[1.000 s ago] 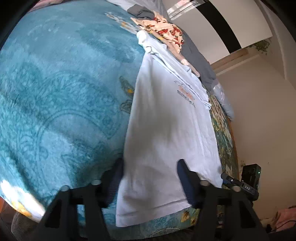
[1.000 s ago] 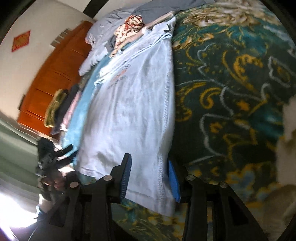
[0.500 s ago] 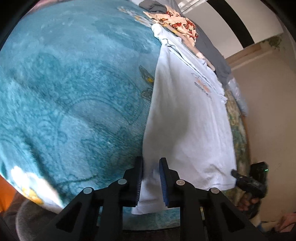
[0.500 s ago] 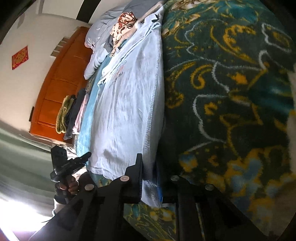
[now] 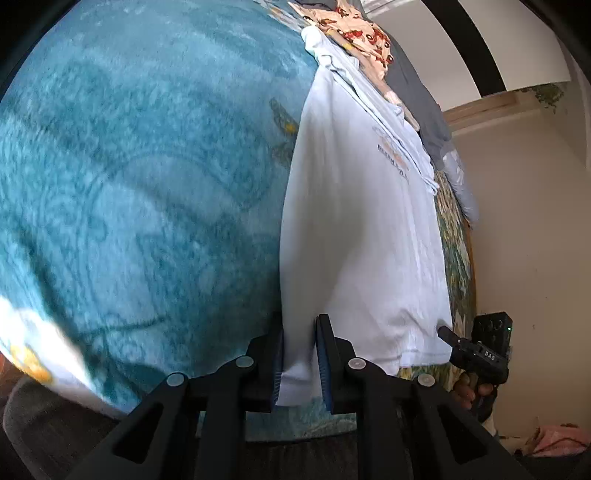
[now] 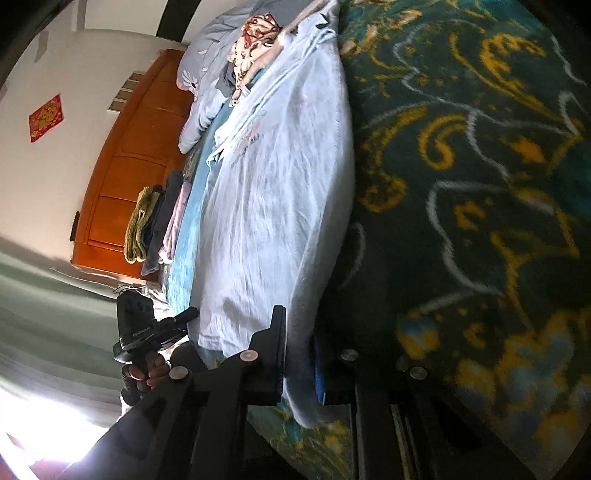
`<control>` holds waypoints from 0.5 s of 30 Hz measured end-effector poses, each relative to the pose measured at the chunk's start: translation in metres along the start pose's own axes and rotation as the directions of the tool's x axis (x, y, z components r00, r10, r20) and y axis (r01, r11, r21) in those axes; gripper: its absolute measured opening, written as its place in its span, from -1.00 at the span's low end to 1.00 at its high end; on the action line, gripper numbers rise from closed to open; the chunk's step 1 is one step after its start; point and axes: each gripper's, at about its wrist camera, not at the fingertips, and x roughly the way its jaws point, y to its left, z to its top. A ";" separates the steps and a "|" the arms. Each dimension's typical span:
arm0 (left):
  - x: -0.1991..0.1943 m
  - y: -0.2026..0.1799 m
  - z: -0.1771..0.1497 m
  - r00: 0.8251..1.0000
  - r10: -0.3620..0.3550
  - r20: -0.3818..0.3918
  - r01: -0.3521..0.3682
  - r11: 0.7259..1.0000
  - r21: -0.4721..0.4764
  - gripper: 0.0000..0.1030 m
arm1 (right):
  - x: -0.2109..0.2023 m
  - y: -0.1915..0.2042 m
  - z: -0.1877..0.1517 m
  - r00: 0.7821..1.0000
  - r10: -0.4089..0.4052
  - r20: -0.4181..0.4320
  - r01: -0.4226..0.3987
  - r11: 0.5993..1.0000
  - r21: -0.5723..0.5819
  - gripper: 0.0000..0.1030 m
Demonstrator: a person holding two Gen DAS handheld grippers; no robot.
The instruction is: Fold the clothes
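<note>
A pale blue T-shirt (image 5: 362, 229) with a small chest print lies lengthwise on the bed, folded narrow. My left gripper (image 5: 298, 360) is shut on the shirt's bottom hem at its left corner. My right gripper (image 6: 300, 358) is shut on the hem's other corner of the same T-shirt (image 6: 273, 206). Each gripper shows in the other's view, held in a hand at the hem's far end.
The bed has a teal fleece blanket (image 5: 140, 177) on one side and a dark teal patterned blanket (image 6: 472, 177) on the other. A floral garment (image 5: 354, 29) and grey pillows lie at the shirt's far end. Folded clothes (image 6: 155, 225) are stacked by an orange wooden headboard (image 6: 140, 155).
Both grippers were open astride the hem one second ago. They have closed on the shirt's bottom corners, and the hem has lifted slightly off the bed.
</note>
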 end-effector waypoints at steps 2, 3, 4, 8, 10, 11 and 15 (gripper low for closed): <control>-0.001 0.002 -0.002 1.000 -0.009 -0.002 0.009 1.000 -0.008 -0.66 | -0.001 -0.001 -0.003 1.000 0.001 -0.006 -0.001 1.000 0.002 -0.75; -0.001 0.002 -0.003 1.000 -0.012 -0.003 0.012 1.000 -0.011 -0.66 | -0.001 -0.001 -0.004 1.000 0.002 -0.008 -0.002 1.000 0.003 -0.75; -0.001 0.002 -0.003 1.000 -0.009 -0.003 0.009 1.000 -0.012 -0.67 | -0.002 -0.001 -0.005 1.000 0.003 -0.010 -0.003 1.000 0.004 -0.75; -0.008 -0.008 -0.009 0.998 0.069 0.011 -0.070 0.997 0.038 -0.91 | -0.007 0.000 -0.005 1.000 0.021 0.005 -0.021 0.999 0.035 -0.88; -0.010 -0.015 -0.008 0.997 0.076 0.026 -0.077 0.996 0.045 -0.92 | -0.013 0.002 -0.003 0.999 0.048 0.022 -0.049 0.998 0.042 -0.89; -0.016 -0.014 -0.006 0.997 0.061 0.039 -0.063 0.997 0.037 -0.92 | -0.018 0.002 0.000 0.996 0.082 0.040 -0.083 0.995 0.046 -0.89; -0.042 -0.014 0.015 0.988 -0.067 0.138 0.070 0.997 -0.014 -0.92 | -0.030 0.007 0.021 0.968 0.221 0.117 -0.228 0.972 0.051 -0.89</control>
